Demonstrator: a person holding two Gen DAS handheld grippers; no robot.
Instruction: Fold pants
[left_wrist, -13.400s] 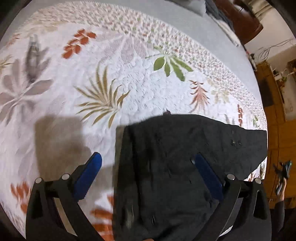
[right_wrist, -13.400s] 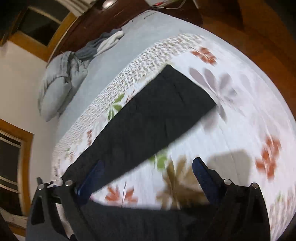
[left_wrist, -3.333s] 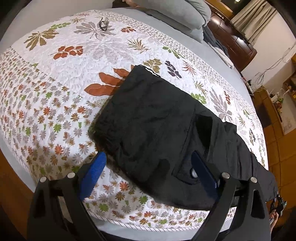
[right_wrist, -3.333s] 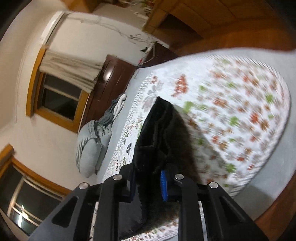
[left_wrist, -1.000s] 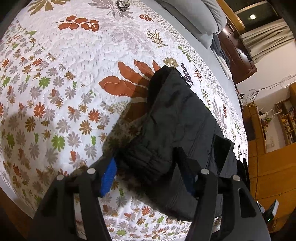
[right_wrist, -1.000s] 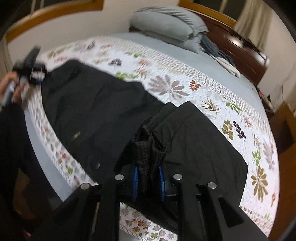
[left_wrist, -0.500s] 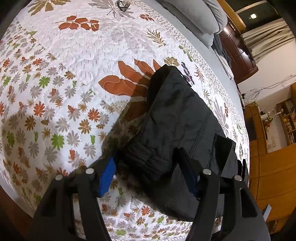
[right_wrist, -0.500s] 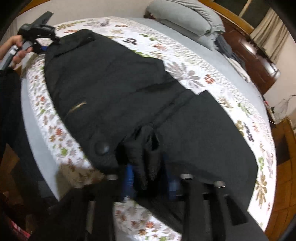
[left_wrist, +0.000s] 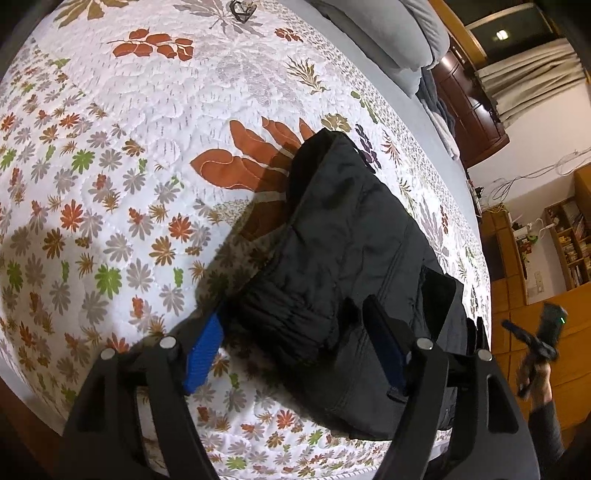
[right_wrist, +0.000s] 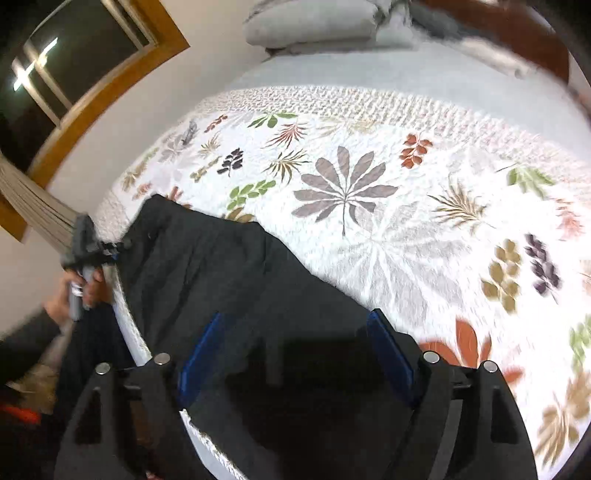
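The black pants (left_wrist: 351, 236) lie on the floral quilt (left_wrist: 110, 147), folded over near the bed's front edge. My left gripper (left_wrist: 295, 332) has its blue-padded jaws partly closed around the gathered waistband corner, which bunches between them. In the right wrist view the pants (right_wrist: 221, 277) spread across the lower left of the quilt (right_wrist: 406, 221). My right gripper (right_wrist: 295, 347) is open over the black cloth, holding nothing. The right gripper also shows at the far right of the left wrist view (left_wrist: 535, 339).
Grey pillows (right_wrist: 314, 22) lie at the head of the bed. A dark wooden cabinet (left_wrist: 469, 92) and bookshelves (left_wrist: 565, 240) stand beyond it. The bed's edge (left_wrist: 295, 465) is just below my left gripper. A window (right_wrist: 74, 48) is at the upper left.
My right gripper has let go of the pants fold, opened, and swung to face across the bed. My left gripper has stayed on the waistband corner.
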